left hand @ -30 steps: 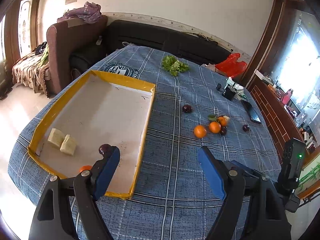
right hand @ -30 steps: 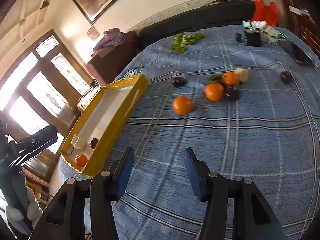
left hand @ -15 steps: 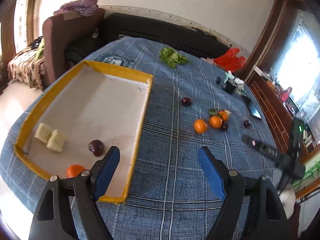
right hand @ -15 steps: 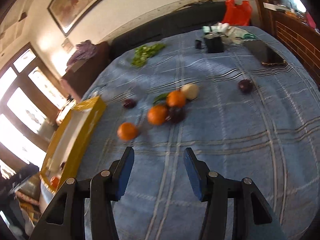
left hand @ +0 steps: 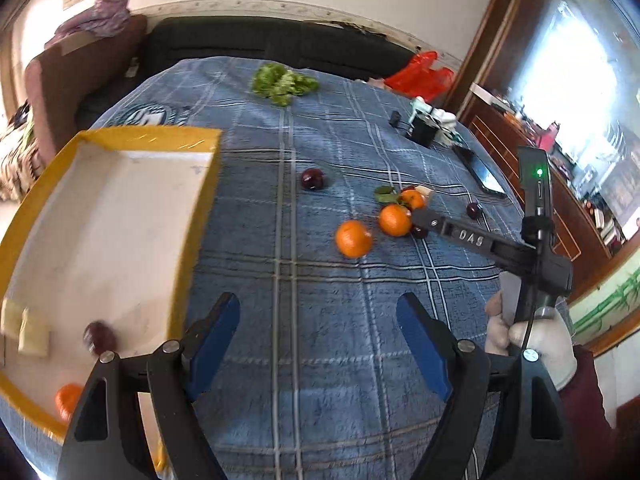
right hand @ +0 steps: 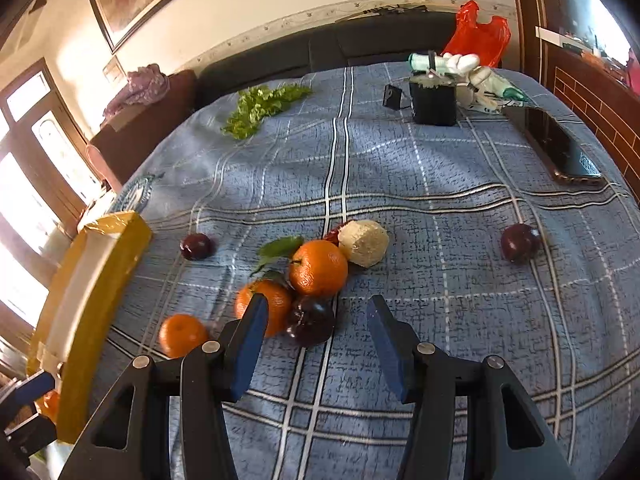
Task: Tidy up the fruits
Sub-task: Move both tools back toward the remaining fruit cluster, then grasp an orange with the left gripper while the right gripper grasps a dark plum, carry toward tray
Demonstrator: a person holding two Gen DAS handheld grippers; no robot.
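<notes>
My right gripper (right hand: 318, 308) is open just short of a fruit cluster on the blue checked cloth. A dark plum (right hand: 310, 320) lies between its fingertips without touching either pad. Two oranges (right hand: 318, 268) (right hand: 264, 304) and a pale peeled fruit (right hand: 364, 242) sit beside the plum. A third orange (right hand: 182, 334) and two plums (right hand: 195, 246) (right hand: 520, 242) lie apart. My left gripper (left hand: 320, 312) is open and empty over bare cloth beside the yellow-rimmed tray (left hand: 120, 136). The tray holds a plum (left hand: 98, 338), an orange (left hand: 68, 400) and pale cubes (left hand: 24, 328).
Lettuce (right hand: 260, 108) lies at the far side of the table. A black box (right hand: 434, 102), a phone (right hand: 560, 148) and a red bag (right hand: 476, 36) are at the far right. A dark sofa runs behind the table, and a gloved hand (left hand: 536, 336) holds the right gripper.
The right gripper has moved forward to the fruit cluster, now large between its fingers. The left gripper has shifted right, so the tray slid left and the right gripper entered its view. Both jaws keep their width.
</notes>
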